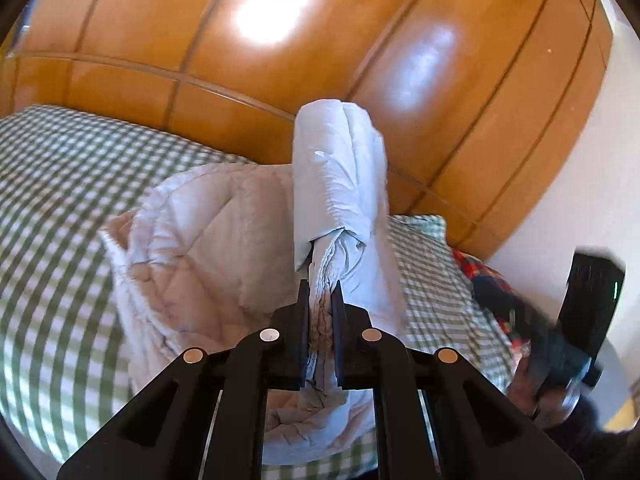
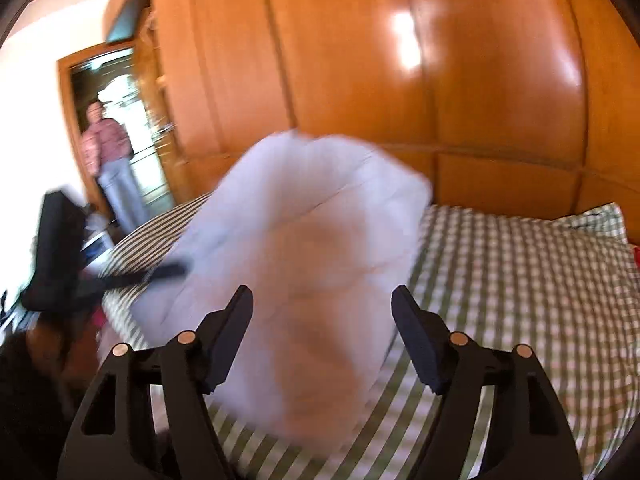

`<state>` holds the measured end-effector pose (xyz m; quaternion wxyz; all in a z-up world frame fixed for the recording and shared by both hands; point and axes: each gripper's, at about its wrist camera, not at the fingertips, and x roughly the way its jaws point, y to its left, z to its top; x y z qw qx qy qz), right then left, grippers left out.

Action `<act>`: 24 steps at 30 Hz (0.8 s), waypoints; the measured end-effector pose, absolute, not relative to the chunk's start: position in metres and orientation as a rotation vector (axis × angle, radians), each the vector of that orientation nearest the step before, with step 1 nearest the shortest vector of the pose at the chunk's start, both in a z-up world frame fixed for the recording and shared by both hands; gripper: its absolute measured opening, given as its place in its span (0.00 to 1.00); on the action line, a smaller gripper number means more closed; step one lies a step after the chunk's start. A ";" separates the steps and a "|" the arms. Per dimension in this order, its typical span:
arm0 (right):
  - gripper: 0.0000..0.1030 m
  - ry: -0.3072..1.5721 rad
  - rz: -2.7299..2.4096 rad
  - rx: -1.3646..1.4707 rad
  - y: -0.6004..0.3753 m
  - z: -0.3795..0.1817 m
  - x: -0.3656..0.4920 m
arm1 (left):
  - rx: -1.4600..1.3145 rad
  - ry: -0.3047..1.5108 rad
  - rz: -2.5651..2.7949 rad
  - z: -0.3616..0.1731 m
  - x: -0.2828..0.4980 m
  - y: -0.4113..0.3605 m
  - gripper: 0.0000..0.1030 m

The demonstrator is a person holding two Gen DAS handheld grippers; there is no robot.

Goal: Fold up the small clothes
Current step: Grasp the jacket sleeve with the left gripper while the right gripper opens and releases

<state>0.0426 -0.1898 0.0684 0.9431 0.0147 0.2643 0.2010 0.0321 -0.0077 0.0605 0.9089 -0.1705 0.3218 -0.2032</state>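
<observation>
While the left claw [image 1: 320, 286] pinches a bunched edge of a pale quilted garment [image 1: 208, 248] at the lower centre of its frame, the padded piece hangs partly lifted over a bed dressed in a green-and-white checked cover [image 1: 60, 184]. Both black fingers sit tight against the gathered cloth, so this claw is clamped on the fabric. From the pinch, 1 thick fold of the garment rises toward the middle of the frame, while the rest slumps down to the left onto the bed.

Seen from the right wrist, the right claw [image 2: 322, 300] stands wide, its 2 fingers apart at the bottom of the frame and pressing on nothing; the garment [image 2: 304, 248] shows blurred beyond them at centre. Glossy wooden panelling [image 2: 400, 80] fills the top of both views, a pillow in the same check [image 2: 600, 232] lies at the right edge, and a person in a pink top [image 2: 106, 140] stands in a doorway at the left.

By its look, the garment is soft, puffy and light: it drapes rather than holding shape, and its padding likely springs open after a crease. Its smooth shell may slip from a shallow pinch. Judging from this, the free claw would do best to take a stitched hem or corner opposite the held edge, biting deep enough to catch every layer.
</observation>
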 end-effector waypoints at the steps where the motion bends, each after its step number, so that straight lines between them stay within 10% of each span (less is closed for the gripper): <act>1: 0.70 0.534 0.406 0.015 -0.181 0.069 0.051 | -0.373 0.652 -0.403 0.056 0.028 -0.004 0.08; 24: 0.70 0.659 0.360 -0.285 -0.060 -0.002 0.133 | -0.055 0.717 -0.009 0.052 0.011 -0.011 0.14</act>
